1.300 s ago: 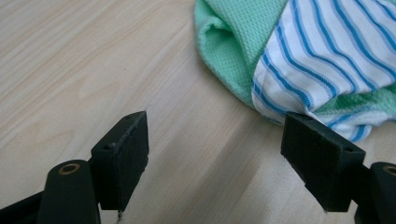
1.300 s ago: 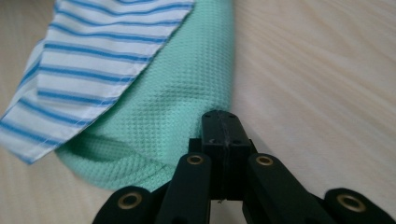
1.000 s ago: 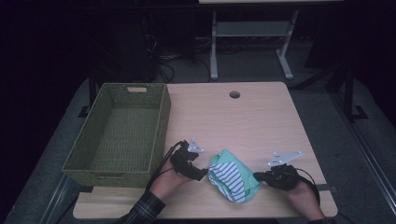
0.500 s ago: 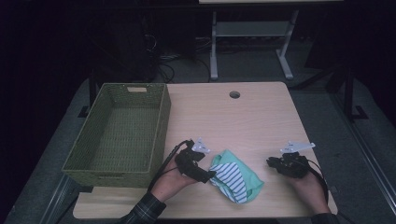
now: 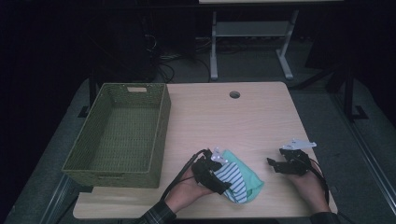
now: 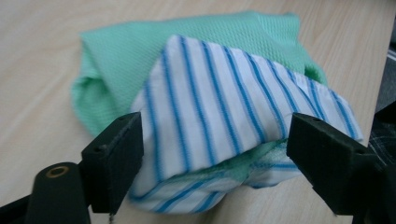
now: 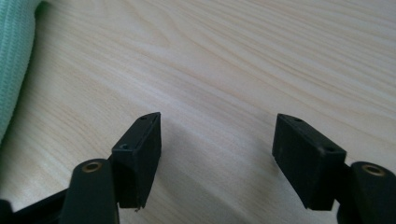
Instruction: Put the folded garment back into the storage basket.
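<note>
Seen from the high view, a light wooden table with a round cable hole carries a green woven rectangular basket along its left side. Near the table's front edge lies a folded bundle of cloth, mint-green knit with a white and blue striped layer on top. The left gripper rests against the bundle's left side, held by the person's left hand in a plaid sleeve. The right gripper sits well apart from the bundle, to its right, over bare wood, its jaws pointing left toward the cloth.

Next, the left gripper view looks along the two black jaws at the cloth bundle. Its striped layer fills the gap between them, with the mint-green cloth behind and folded beneath. Both pads lie against the sides of the striped fold, and the cloth bulges out between them, so the left gripper grips the bundle with wide-set jaws that have just been easing a little further apart. The bundle rests on the table.

Finally, the right gripper view shows its two black jaws standing apart over plain wood grain, with nothing between them; they have just been opening. An edge of the mint-green cloth shows at the far left of this view, clear of the jaws.
</note>
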Demonstrator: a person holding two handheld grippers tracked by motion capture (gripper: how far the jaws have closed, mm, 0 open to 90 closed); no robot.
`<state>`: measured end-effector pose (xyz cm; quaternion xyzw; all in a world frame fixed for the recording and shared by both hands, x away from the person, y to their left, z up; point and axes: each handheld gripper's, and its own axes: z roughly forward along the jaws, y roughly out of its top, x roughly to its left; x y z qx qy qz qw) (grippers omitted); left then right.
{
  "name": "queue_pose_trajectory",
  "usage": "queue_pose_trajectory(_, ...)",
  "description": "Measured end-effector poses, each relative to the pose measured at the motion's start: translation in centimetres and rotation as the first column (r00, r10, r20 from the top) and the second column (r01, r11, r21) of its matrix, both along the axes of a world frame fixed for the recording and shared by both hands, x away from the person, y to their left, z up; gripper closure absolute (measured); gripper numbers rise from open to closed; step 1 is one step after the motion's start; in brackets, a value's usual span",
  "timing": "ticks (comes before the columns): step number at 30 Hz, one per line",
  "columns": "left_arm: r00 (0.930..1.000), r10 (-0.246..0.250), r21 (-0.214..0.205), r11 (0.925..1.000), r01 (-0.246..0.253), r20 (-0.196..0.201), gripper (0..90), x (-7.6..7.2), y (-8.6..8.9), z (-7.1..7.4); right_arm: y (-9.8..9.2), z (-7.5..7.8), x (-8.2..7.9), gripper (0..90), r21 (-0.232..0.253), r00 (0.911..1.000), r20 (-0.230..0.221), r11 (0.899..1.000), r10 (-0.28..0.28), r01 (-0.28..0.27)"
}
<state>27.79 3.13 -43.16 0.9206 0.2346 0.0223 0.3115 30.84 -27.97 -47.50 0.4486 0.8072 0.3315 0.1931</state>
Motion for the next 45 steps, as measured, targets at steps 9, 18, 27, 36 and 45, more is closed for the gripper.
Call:
queue_pose_trajectory(9, 0.9997, -0.023, 0.073, 0.9971, 0.022, 0.009, 14.8, -0.5, -1.3, -2.3, -0.5, -0.4, 0.1, 23.8, 0.031, 0.9999, 0.007, 0.999, -0.012, 0.012)
queue_pose_trajectory(18, 0.9997, -0.016, 0.088, 0.9960, 0.015, 0.019, 16.5, -0.6, -1.2, -2.4, -0.7, -0.7, 0.2, 20.4, 0.053, 0.9998, 0.013, 0.998, -0.017, 0.016)
queue_pose_trajectory(27, 0.9997, -0.022, 0.083, 0.9963, 0.021, 0.009, 44.1, -0.2, -0.6, -1.9, -0.7, -0.7, 0.2, 18.3, 0.051, 0.9998, 0.005, 0.998, -0.022, 0.021)
queue_pose_trajectory(36, 0.9980, -0.055, 0.064, 0.9964, 0.057, -0.031, 70.4, 0.6, -0.3, -1.7, -0.6, -0.7, 0.2, 16.4, 0.051, 0.9996, 0.001, 0.998, -0.028, 0.028)
queue_pose_trajectory(45, 0.9944, -0.062, -0.004, 0.9981, 0.062, -0.085, 71.1, 1.3, 0.5, -1.3, -0.6, -0.7, 0.2, 13.7, 0.046, 0.9995, -0.003, 0.998, -0.032, 0.032)
